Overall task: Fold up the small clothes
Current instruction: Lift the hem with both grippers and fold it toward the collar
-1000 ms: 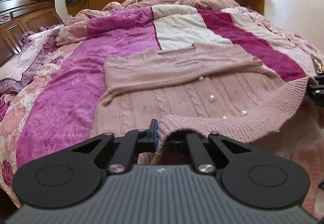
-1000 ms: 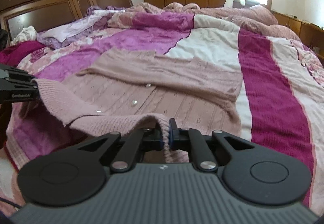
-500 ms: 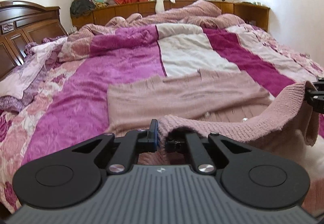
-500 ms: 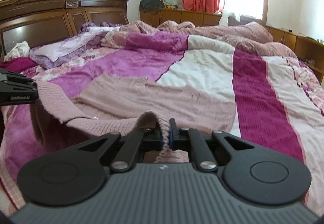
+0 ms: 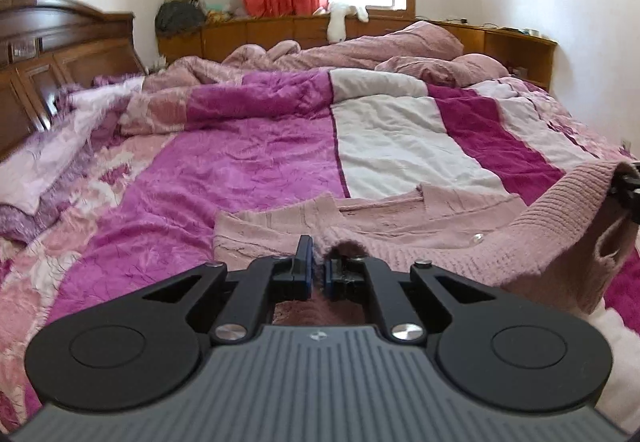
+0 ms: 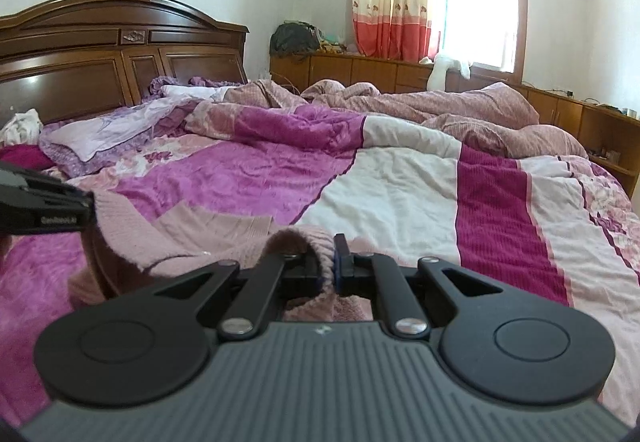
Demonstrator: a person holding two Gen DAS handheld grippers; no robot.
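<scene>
A dusty-pink knitted cardigan [image 5: 400, 230] with pearl buttons lies on the bed, its sleeves folded across the chest. Its ribbed hem is lifted off the quilt and stretched between both grippers. My left gripper [image 5: 317, 274] is shut on one hem corner. My right gripper [image 6: 329, 266] is shut on the other corner. The right gripper's tip [image 5: 628, 190] shows at the right edge of the left wrist view. The left gripper's tip [image 6: 44, 202] shows at the left edge of the right wrist view. The raised hem hides most of the cardigan's [image 6: 208, 230] lower body.
A magenta, white and pink patchwork quilt [image 5: 248, 162] covers the bed. A crumpled pink blanket [image 6: 420, 106] lies at the far side. A wooden headboard [image 6: 104, 54] stands at the left, low wooden cabinets [image 5: 516, 46] along the walls.
Both grippers have risen and carried the hem forward over the cardigan toward its collar. Much less of the buttoned front shows now. Both grips have held.
</scene>
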